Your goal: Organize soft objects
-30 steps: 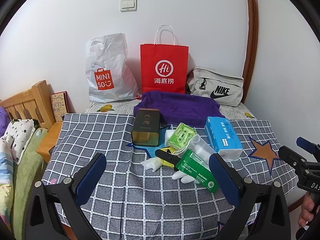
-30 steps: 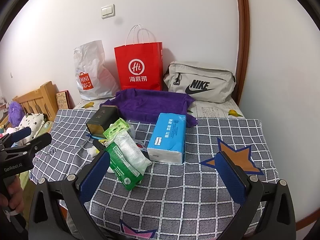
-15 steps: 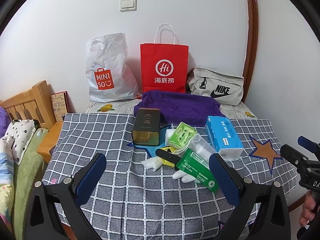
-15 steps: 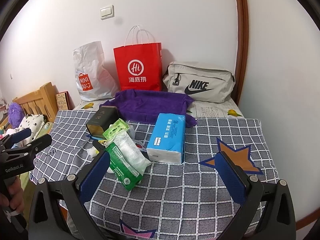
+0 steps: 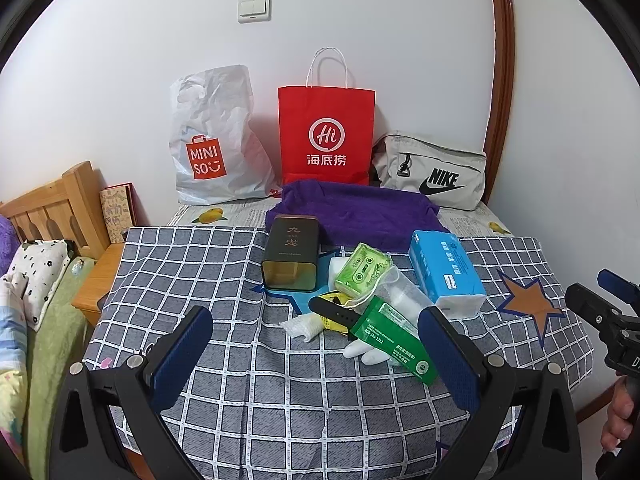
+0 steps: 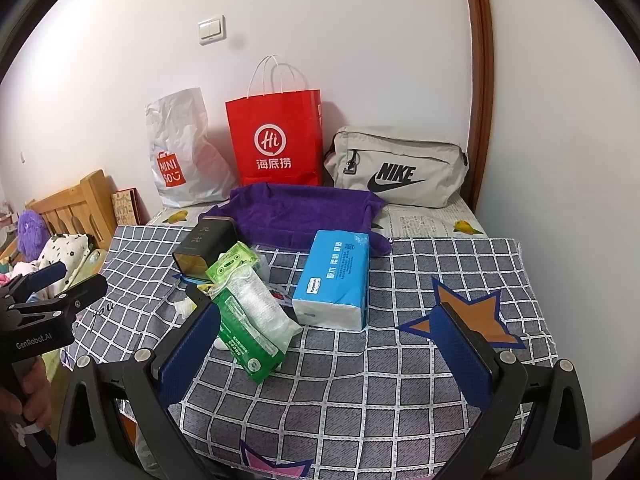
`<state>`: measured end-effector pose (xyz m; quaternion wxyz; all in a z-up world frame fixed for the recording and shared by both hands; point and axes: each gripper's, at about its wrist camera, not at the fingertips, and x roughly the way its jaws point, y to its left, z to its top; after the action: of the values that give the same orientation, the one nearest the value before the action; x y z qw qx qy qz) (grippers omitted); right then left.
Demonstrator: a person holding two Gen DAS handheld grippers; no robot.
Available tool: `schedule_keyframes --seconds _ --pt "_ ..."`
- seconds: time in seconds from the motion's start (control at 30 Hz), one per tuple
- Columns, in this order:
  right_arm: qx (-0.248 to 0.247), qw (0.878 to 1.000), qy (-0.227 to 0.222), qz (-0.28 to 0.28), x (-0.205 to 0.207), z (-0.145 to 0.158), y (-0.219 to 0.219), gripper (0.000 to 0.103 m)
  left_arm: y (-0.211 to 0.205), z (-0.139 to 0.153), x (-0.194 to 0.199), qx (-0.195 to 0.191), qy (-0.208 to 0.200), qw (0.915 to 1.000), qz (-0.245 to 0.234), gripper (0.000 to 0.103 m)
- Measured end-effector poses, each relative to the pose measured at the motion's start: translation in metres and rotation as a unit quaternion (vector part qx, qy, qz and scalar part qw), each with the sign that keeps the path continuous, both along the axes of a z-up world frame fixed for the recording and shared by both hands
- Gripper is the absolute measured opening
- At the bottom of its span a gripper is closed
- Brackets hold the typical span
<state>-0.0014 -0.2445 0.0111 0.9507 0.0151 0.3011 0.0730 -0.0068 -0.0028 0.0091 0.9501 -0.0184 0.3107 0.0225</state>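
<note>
A heap of items lies mid-bed on the checked cover [image 5: 200, 264]: a blue tissue pack [image 5: 446, 272] [image 6: 334, 280], a green wipes pack [image 5: 394, 340] [image 6: 244, 340], a light green cassette-print pack [image 5: 362, 268] [image 6: 232, 264], a white mesh pouch [image 6: 260, 308], a white glove [image 5: 368, 354] and a dark tin [image 5: 291, 254]. Behind them spreads a purple towel [image 5: 352, 216] [image 6: 300, 212]. My left gripper [image 5: 316, 314] is open and empty, just short of the heap. My right gripper [image 6: 327, 310] is open and empty, in front of the tissue pack.
Against the wall stand a white Miniso bag [image 5: 216, 140], a red paper bag [image 5: 326, 132] and a grey Nike bag [image 5: 432, 172]. A wooden bed frame [image 5: 52, 208] and pillows sit at the left. A hand [image 6: 24, 392] holds the left gripper's handle.
</note>
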Motion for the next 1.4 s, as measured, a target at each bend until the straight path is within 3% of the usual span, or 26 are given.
schedule_keyframes --seconds 0.43,1.03,1.4 --pt "0.009 1.000 0.019 0.001 0.014 -0.010 -0.002 0.103 0.006 -0.022 0.019 -0.016 0.028 0.9994 -0.011 0.103" --pt "0.016 0.996 0.082 0.017 0.058 -0.070 0.002 0.103 0.015 -0.078 0.066 -0.009 0.097 0.9952 0.004 0.103" --pt "-0.016 0.989 0.076 0.123 0.071 -0.102 0.058 0.097 0.044 -0.106 0.085 -0.014 0.131 0.9905 0.037 0.103"
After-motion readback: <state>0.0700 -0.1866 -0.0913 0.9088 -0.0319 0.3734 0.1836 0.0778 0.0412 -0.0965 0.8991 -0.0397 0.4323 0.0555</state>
